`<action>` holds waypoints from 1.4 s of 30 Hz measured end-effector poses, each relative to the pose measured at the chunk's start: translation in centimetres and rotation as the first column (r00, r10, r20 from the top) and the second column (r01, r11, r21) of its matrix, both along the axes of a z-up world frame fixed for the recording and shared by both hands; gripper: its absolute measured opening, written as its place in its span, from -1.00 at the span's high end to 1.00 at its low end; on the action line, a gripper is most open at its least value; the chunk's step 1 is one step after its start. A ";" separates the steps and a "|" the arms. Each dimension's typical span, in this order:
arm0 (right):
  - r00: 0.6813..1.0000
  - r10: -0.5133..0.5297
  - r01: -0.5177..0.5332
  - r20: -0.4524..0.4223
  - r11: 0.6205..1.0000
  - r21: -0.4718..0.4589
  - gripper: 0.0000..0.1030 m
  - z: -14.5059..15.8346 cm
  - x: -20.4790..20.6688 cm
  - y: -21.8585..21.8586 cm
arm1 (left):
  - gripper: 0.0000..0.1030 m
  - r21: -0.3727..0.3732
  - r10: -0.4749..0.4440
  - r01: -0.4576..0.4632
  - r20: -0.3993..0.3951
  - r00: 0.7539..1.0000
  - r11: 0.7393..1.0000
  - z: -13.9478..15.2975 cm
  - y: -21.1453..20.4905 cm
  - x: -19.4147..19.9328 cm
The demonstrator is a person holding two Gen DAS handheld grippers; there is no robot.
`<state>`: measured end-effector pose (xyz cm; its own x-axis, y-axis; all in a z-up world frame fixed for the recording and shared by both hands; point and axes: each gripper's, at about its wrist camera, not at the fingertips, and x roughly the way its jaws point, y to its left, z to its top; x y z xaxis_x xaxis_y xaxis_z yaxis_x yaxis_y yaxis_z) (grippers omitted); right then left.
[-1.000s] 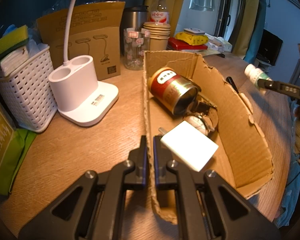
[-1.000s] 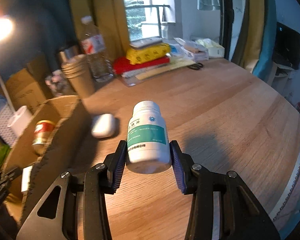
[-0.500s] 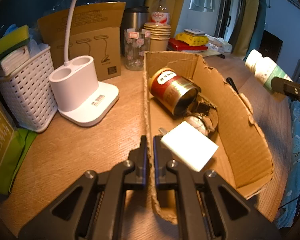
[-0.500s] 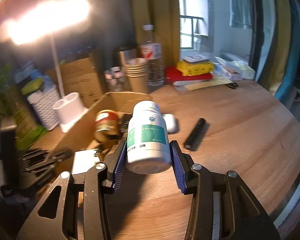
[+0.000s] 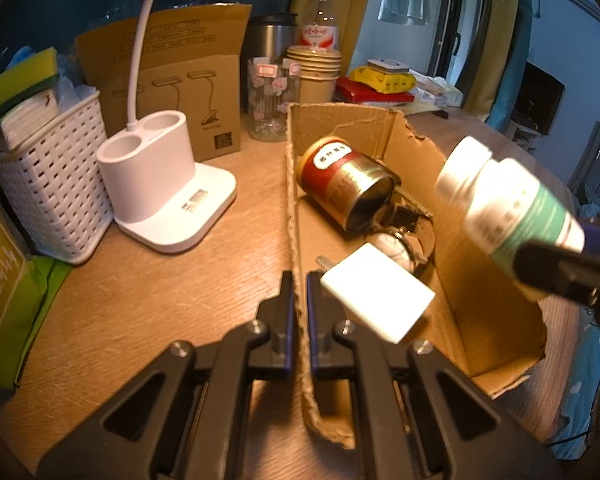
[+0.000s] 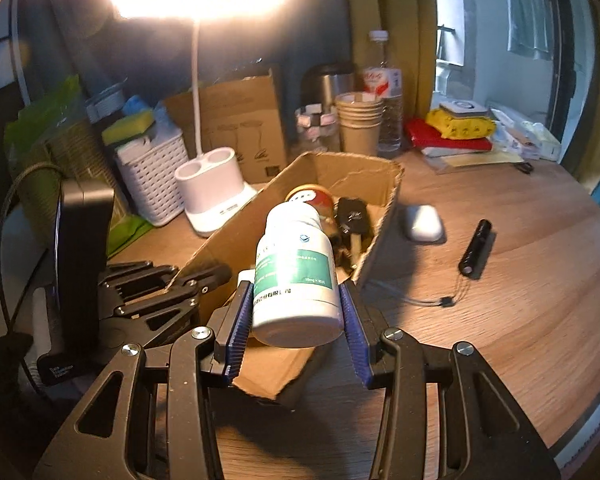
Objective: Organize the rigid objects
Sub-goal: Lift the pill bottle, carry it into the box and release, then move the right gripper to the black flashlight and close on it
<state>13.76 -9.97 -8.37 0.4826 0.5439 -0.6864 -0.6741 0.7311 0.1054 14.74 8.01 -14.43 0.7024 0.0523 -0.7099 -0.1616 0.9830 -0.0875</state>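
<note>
Pill bottle (image 6: 296, 276) sits lower centre of the right wrist frame, over the near end of the cardboard box (image 6: 384, 200), clamped at its base by the right gripper (image 6: 296, 320) jaws. Long axis runs along the jaws, cap pointing away and tilted up-left. To do this well, I'd lower it into the free floor between the white charger (image 5: 376, 300) and the right wall, clear of the tin can (image 5: 346, 182), then release low. Left gripper (image 5: 299, 312) jaws pinch the box's left wall shut, steadying it on the worktop (image 6: 520, 300).

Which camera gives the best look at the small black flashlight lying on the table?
The right wrist view: the black flashlight lies in full sight on the table, right of the cardboard box. The left wrist view doesn't show it.
</note>
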 end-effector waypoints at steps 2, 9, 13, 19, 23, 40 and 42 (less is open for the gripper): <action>1.000 0.002 -0.002 -0.016 1.000 -0.002 0.12 -0.3 -0.1 0.2 | 0.91 0.000 0.000 0.000 0.000 1.000 1.000 0.0 0.0 0.0; 0.999 -0.002 0.002 -0.045 1.000 -0.004 0.12 -0.8 -0.1 0.3 | 0.90 0.003 -0.001 0.001 0.001 1.000 1.000 0.0 -0.1 -0.1; 0.999 0.014 -0.014 -0.050 1.000 -0.011 0.12 -0.8 -0.3 0.5 | 0.91 0.003 -0.001 0.001 0.001 1.000 1.000 0.0 -0.2 -0.1; 0.998 0.028 -0.029 -0.065 0.999 -0.014 0.12 -0.9 -0.3 0.6 | 0.91 0.003 -0.001 0.001 0.001 1.000 1.000 0.1 -0.3 -0.1; 0.997 0.044 -0.045 -0.064 0.999 -0.009 0.10 -0.9 -0.6 0.7 | 0.91 0.002 -0.001 0.001 0.001 1.000 1.000 0.1 -0.4 -0.1; 0.996 -0.074 0.075 -0.047 0.997 0.032 -0.20 -0.2 1.6 -2.3 | 0.90 0.001 -0.001 0.001 0.001 1.000 1.000 0.0 -0.3 -0.1; 0.994 -0.099 0.100 -0.045 0.994 0.034 -0.20 -0.1 2.3 -2.9 | 0.90 0.001 -0.001 0.001 0.001 1.000 1.000 0.0 -0.4 -0.1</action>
